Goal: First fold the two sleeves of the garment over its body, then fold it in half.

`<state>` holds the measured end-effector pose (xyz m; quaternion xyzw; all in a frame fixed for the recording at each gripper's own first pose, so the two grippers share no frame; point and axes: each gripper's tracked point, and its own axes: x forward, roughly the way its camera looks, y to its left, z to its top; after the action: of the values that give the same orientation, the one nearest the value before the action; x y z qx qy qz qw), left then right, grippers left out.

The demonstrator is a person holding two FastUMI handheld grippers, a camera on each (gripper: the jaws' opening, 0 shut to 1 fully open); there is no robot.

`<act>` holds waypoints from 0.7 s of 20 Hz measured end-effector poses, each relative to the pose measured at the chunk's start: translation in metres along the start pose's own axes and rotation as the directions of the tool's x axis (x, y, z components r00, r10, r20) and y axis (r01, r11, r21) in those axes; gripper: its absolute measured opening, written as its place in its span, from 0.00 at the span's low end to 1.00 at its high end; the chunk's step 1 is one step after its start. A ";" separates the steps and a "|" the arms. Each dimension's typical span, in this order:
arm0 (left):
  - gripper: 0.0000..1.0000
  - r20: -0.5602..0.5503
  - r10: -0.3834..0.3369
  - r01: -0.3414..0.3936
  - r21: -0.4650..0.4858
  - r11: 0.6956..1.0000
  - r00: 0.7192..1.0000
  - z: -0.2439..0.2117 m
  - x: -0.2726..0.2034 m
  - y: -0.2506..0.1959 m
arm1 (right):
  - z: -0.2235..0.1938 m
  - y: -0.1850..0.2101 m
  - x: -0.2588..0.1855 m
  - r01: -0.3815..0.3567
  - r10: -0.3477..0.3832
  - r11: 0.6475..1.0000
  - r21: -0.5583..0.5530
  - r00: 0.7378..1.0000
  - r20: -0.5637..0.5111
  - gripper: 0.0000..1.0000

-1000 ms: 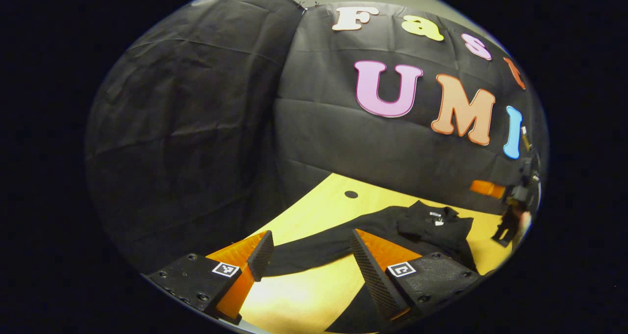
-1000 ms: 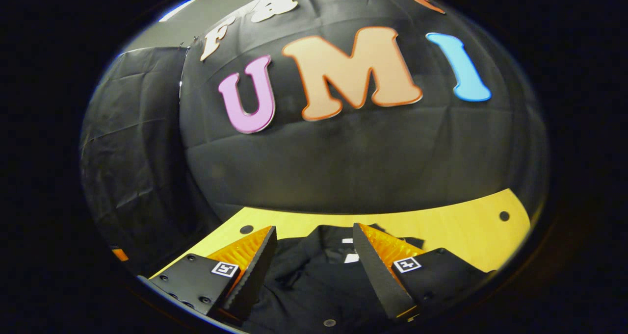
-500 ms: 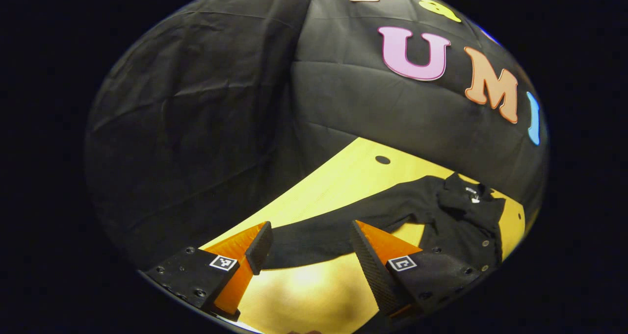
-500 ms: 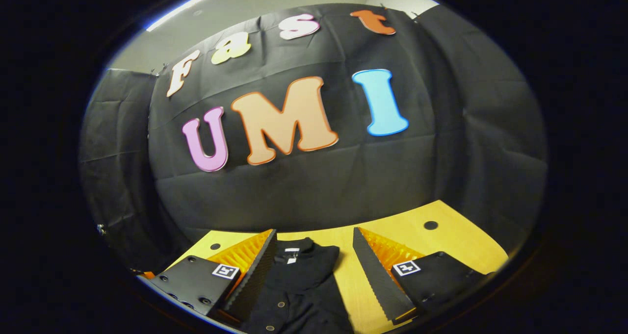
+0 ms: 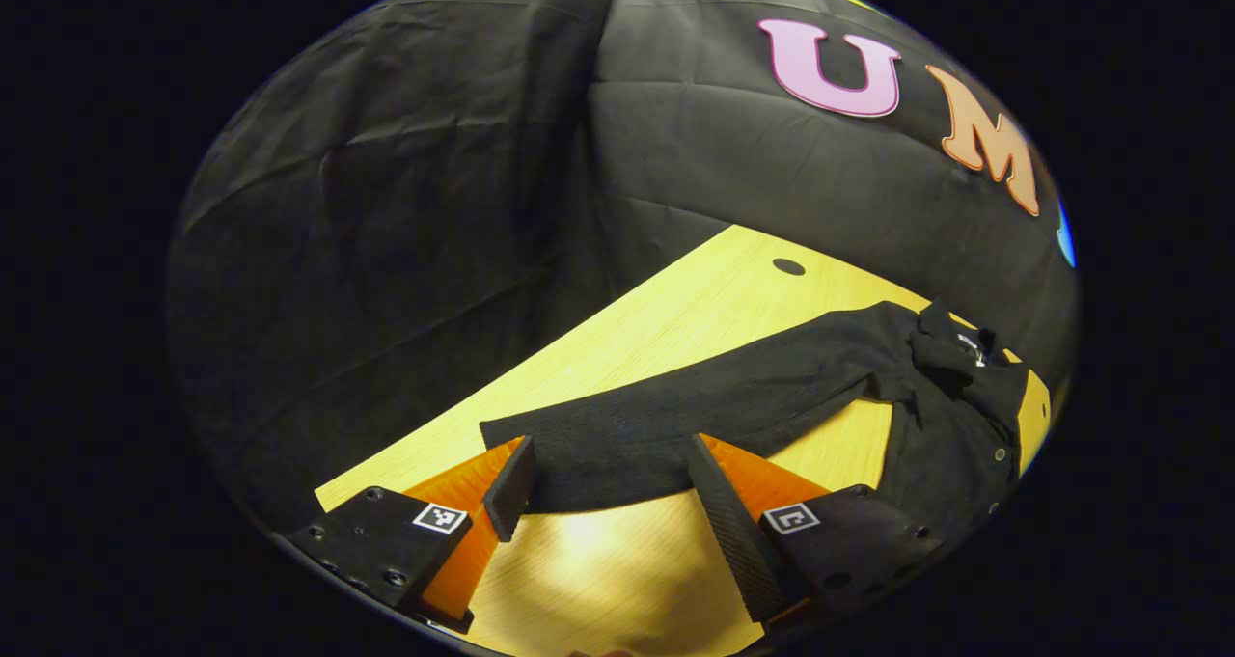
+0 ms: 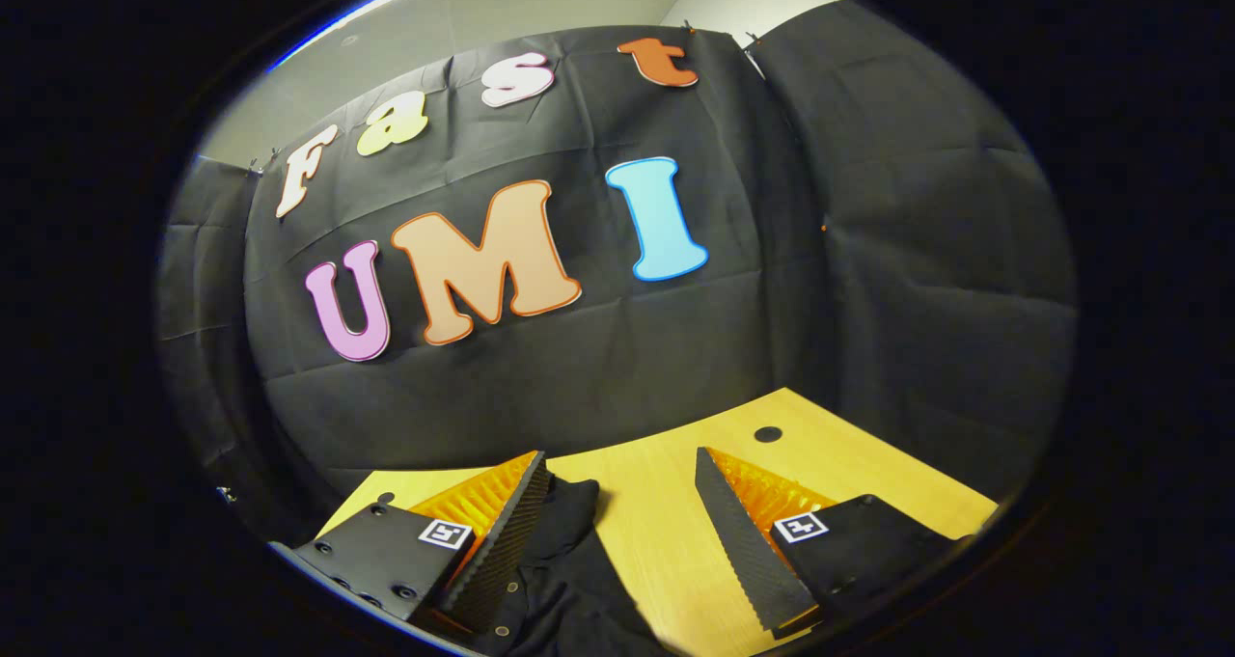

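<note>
A black buttoned shirt [image 5: 936, 416] lies flat on the yellow wooden table [image 5: 675, 319]. Its long sleeve [image 5: 675, 416] stretches from the collar [image 5: 955, 348] toward my left gripper [image 5: 608, 488]. That gripper is open, low over the table, with the sleeve's cuff end lying between its fingertips. In the right gripper view, my right gripper [image 6: 617, 517] is open above the table [image 6: 666, 541]. The shirt [image 6: 564, 580] with its collar sits by the left finger [image 6: 502, 541], and bare wood lies between the fingers.
Black cloth walls close the booth behind and beside the table. A round hole [image 5: 788, 267] marks the table's far part, and another hole [image 6: 768, 434] shows near the right corner. The table's left edge [image 5: 540, 348] runs diagonally near the sleeve.
My left gripper has come closer to the sleeve end, which now lies between its fingers. My right gripper has swung to the right, so the shirt slid from its middle to its left finger.
</note>
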<state>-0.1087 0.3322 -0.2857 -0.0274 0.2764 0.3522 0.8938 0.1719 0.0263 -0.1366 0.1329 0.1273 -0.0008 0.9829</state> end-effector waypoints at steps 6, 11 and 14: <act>0.95 -0.045 0.025 -0.025 0.006 1.000 0.999 -0.021 0.012 0.013 | 0.000 -0.018 -0.020 0.045 -0.045 0.999 -0.002 0.999 -0.002 0.97; 0.94 -0.036 0.051 -0.048 0.076 0.996 0.998 -0.025 0.014 0.017 | -0.004 -0.018 -0.030 0.046 -0.046 0.999 -0.016 0.999 -0.008 0.97; 0.93 -0.027 0.061 -0.059 0.058 0.997 0.998 -0.024 0.015 0.017 | -0.010 -0.016 -0.032 0.038 -0.039 0.999 -0.032 0.999 -0.027 0.97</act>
<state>-0.1221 0.3479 -0.3110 0.0014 0.2998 0.3704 0.8792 0.1380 0.0126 -0.1426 0.1151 0.1432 -0.0157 0.9829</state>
